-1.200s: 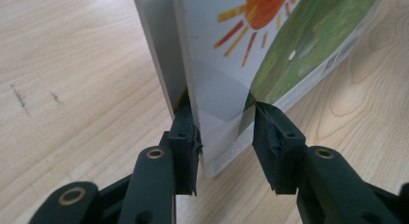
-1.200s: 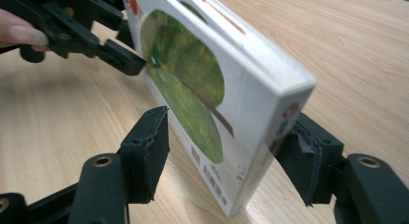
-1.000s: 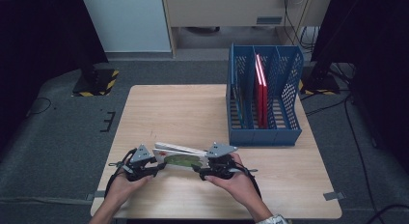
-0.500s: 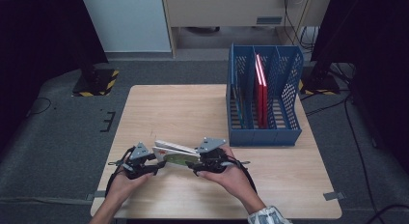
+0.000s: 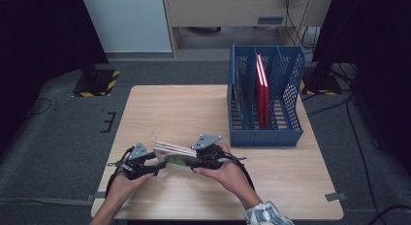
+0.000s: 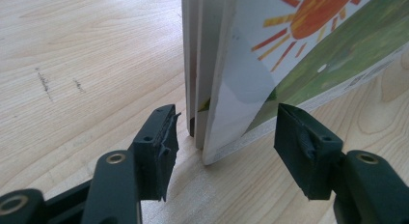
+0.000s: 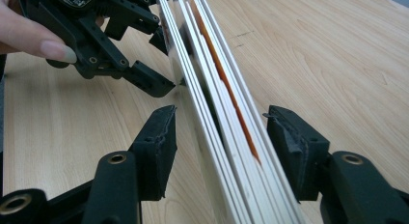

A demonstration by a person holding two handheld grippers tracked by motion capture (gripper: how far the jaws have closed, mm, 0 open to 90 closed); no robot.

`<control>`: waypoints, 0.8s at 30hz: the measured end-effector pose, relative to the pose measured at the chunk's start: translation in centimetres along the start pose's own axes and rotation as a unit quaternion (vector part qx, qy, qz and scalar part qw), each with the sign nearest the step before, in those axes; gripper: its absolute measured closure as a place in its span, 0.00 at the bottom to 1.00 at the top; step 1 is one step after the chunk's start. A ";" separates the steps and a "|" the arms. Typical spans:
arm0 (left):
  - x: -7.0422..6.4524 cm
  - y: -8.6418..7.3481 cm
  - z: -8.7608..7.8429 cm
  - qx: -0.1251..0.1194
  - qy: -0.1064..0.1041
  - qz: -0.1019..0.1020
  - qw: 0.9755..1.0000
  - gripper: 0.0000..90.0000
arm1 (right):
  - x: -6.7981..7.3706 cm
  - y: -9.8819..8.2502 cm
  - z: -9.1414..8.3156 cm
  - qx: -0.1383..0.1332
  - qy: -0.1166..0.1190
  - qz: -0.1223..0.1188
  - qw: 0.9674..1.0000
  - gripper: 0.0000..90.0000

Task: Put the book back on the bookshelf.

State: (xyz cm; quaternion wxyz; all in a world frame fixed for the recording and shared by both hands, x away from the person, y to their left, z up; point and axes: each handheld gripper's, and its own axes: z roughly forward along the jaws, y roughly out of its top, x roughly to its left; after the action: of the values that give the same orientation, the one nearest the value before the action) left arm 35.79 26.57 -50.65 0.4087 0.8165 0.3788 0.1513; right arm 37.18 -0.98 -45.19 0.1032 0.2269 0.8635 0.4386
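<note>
Jaws, left gripper [image 6: 222, 137]: spread, just opening, book [image 5: 175, 154] end between, not pinched
Jaws, right gripper [image 7: 221, 147]: apart, just closing, not yet pressing
Book: on desk [image 5: 184, 108], long axis running between both grippers

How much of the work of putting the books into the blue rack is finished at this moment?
Done: red books stand in the blue rack. In hand: the picture book stands on edge between both open tongs, left just opening, right closing. Left: grip it and carry it to the rack.
</note>
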 end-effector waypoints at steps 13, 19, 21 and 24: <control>-0.2 0.3 -0.2 -0.014 0.000 0.002 1.000 0.55 | -0.2 0.7 0.4 0.002 0.008 -0.005 1.000 0.60; -0.1 0.3 -0.2 -0.012 -0.003 -0.001 1.000 0.56 | -0.1 0.8 0.8 0.008 0.011 -0.007 1.000 0.63; -0.1 0.3 -0.1 -0.010 -0.003 0.000 1.000 0.56 | -0.2 0.8 0.9 0.008 0.012 -0.008 1.000 0.65; -0.1 0.3 -0.1 -0.012 -0.003 -0.001 1.000 0.56 | -0.2 0.8 1.1 0.011 0.012 -0.008 1.000 0.66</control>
State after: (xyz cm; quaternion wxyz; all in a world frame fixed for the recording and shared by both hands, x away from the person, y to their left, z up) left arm 35.79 26.46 -50.38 0.4194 0.8116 0.3770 0.1526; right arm 37.97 0.10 -45.25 0.0940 0.2159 0.8710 0.4312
